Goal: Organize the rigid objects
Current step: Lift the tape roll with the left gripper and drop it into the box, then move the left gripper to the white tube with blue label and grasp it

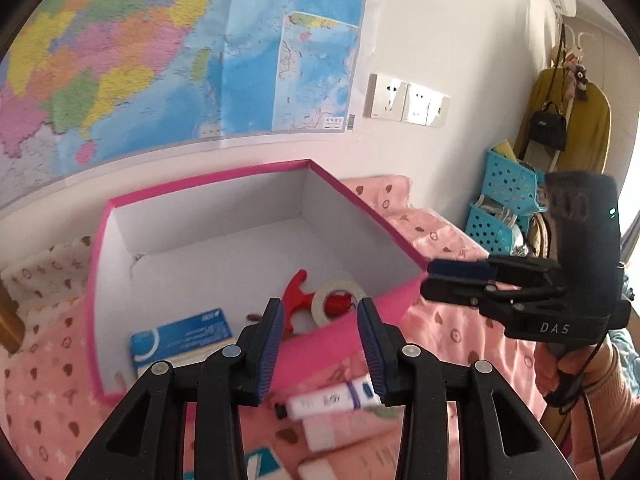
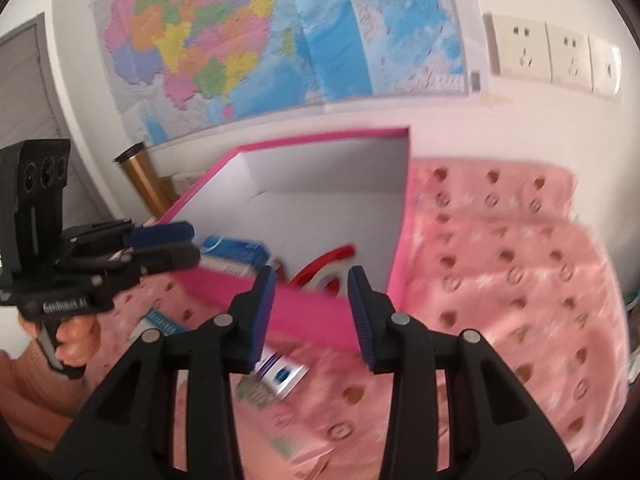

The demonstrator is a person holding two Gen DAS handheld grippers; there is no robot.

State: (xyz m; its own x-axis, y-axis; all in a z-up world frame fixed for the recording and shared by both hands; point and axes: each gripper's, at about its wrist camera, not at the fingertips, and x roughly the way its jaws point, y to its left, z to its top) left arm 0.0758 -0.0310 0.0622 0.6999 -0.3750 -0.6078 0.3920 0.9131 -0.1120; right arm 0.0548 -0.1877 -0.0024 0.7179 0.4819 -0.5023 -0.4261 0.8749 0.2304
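2 handheld grippers hover at the near rim of an open pink box [image 1: 256,364] on a pink patterned blanket [image 1: 448,336], midway through sorting rigid objects. In the left wrist view, the left gripper [image 1: 320,344] fills the lower centre, its jaws apart with nothing between them; the right gripper [image 1: 436,284] reaches in from the right edge toward the box's corner, and in its own view [image 2: 310,316] its jaws also stand apart and empty. Already in the box, centre of frame: a red hook-shaped tool [image 1: 298,292], a roll of tape [image 1: 336,300] and a blue-and-white carton [image 1: 182,340]. A white tube [image 1: 332,400] lies outside, on the blanket just below the left gripper's pads. The packing step appears unfinished; the next move likely calls for lowering open jaws around the tube, closing firmly, then lifting it over the rim.
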